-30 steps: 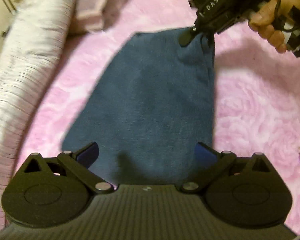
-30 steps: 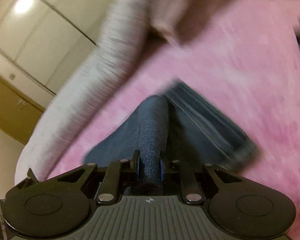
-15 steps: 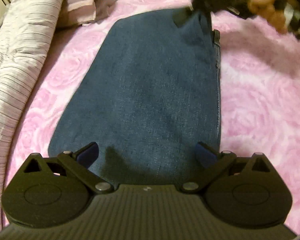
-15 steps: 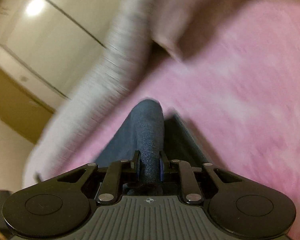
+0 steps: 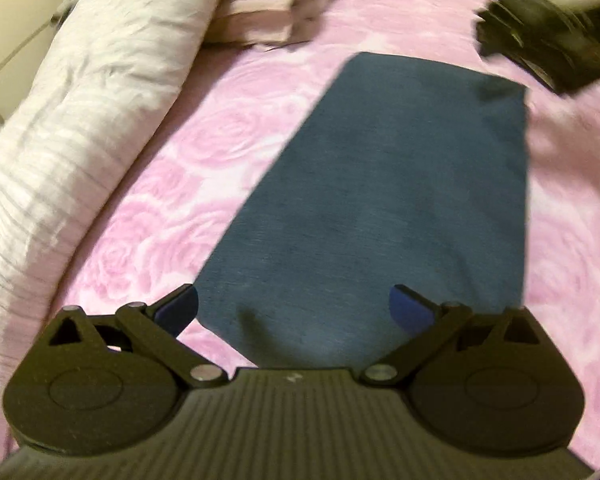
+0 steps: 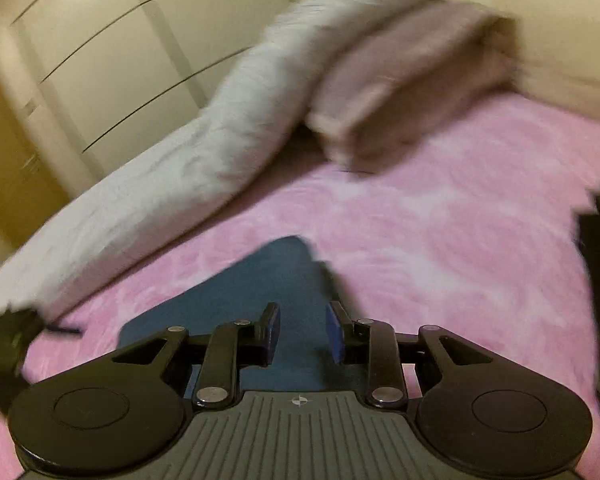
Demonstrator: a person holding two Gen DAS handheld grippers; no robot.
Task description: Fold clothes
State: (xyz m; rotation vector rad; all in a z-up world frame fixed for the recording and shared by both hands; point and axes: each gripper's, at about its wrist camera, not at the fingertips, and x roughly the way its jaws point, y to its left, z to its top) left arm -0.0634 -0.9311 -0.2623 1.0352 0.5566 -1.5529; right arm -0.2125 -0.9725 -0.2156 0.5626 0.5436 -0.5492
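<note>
Jeans [image 5: 396, 200]: folded blue denim, lying flat on the pink blanket [image 5: 172, 184], in front of both my tongs.
My left tongs [image 5: 294, 310]: spread wide open above the near edge of the jeans, holding nothing.
My right tongs [image 6: 302, 334]: partly open over the jeans, nothing between the blue pads [image 6: 336, 336].
Left side of bed: a long white rolled duvet [image 5: 80, 112] along the blanket.
Far end: a pale pillow [image 6: 412, 76], beside the duvet.
Behind: cream wardrobe doors [image 6: 112, 40].
Sharpness: both views are blurred.
</note>
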